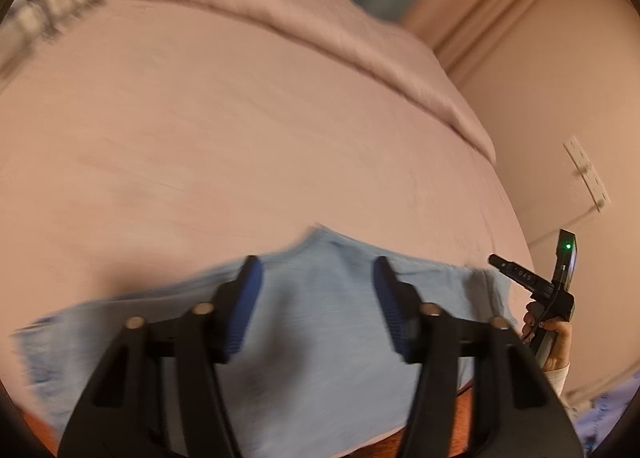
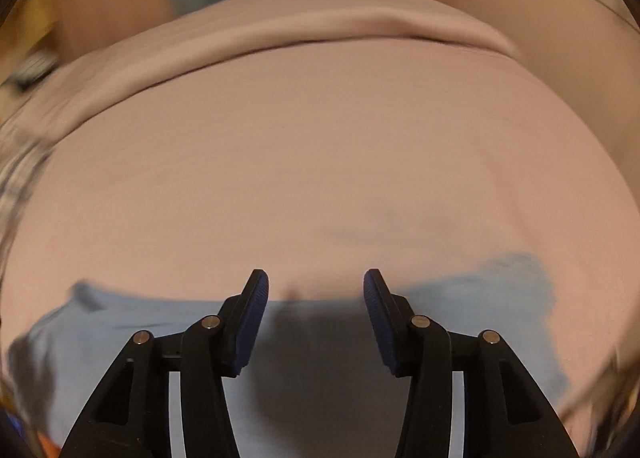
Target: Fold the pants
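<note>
Pants (image 1: 320, 322) of pale blue cloth lie flat on the pink bed sheet (image 1: 200, 137), their long axis running crosswise to both sets of jaws, beneath and just ahead of the fingertips. Left gripper (image 1: 318, 270) and right gripper (image 2: 316, 282) each hang over the cloth with jaws spread wide, gripping nothing. Both ends of the garment run out past the frame edges, blur smears its outline, and waistband and hems cannot be told apart.
</note>
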Motion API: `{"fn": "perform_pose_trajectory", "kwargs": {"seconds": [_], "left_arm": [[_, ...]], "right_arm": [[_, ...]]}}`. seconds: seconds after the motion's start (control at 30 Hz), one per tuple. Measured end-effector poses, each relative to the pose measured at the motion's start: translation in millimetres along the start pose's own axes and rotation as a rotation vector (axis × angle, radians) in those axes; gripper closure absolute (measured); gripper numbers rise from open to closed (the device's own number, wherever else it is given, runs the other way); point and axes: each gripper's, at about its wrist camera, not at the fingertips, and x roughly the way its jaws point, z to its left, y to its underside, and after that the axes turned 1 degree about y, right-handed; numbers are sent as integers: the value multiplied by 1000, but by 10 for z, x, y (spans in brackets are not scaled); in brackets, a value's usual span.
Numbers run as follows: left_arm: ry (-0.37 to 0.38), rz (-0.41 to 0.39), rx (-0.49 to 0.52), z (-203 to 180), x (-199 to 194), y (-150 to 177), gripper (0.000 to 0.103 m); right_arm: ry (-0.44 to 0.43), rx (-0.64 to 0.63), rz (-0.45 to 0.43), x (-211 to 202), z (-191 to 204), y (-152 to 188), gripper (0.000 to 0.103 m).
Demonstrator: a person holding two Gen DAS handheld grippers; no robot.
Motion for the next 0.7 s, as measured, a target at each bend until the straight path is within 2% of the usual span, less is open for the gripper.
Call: {"fn": "perform_pose_trajectory", "kwargs": {"seconds": [0.1,0.13,0.2,0.3,0.37,0.4,0.43,0.47,0.5,0.57,0.63,0.7], "left_arm": [[24,82,7,-142,477,-43,65],[21,101,13,-173,596,-56,66],[-8,146,20,-220,873,-68,67],[-54,177,23,-207,1128,-94,68],[-41,164,14,-185,1180,-95,68],[-37,159,11,-187,1172,-83,68],[-34,160,9,-181,1143,-44,68],[-31,163,2,-166,1146,-49,69],[-31,164,-4,-148,1137,-46,71],[-41,165,-16,-124,1126,-40,73],[-39,164,-19,-137,1111,-31,75],[-30,157,-33,-113,1109,-20,76]], "right_arm": [[116,107,4,31,-624,-21,46],[153,139,6,46,-802,-21,42],[194,186,11,76,-1052,-11,41],[179,256,46,201,-1311,35,41],[124,270,52,274,-1396,73,42],[70,286,44,305,-1428,94,47],[21,295,36,318,-1492,92,67],[20,296,36,345,-1412,80,85],[54,293,22,346,-1405,76,89],[54,305,-17,263,-1456,52,96],[41,343,-57,170,-1498,23,99],[69,341,-69,177,-1503,13,100]]}}
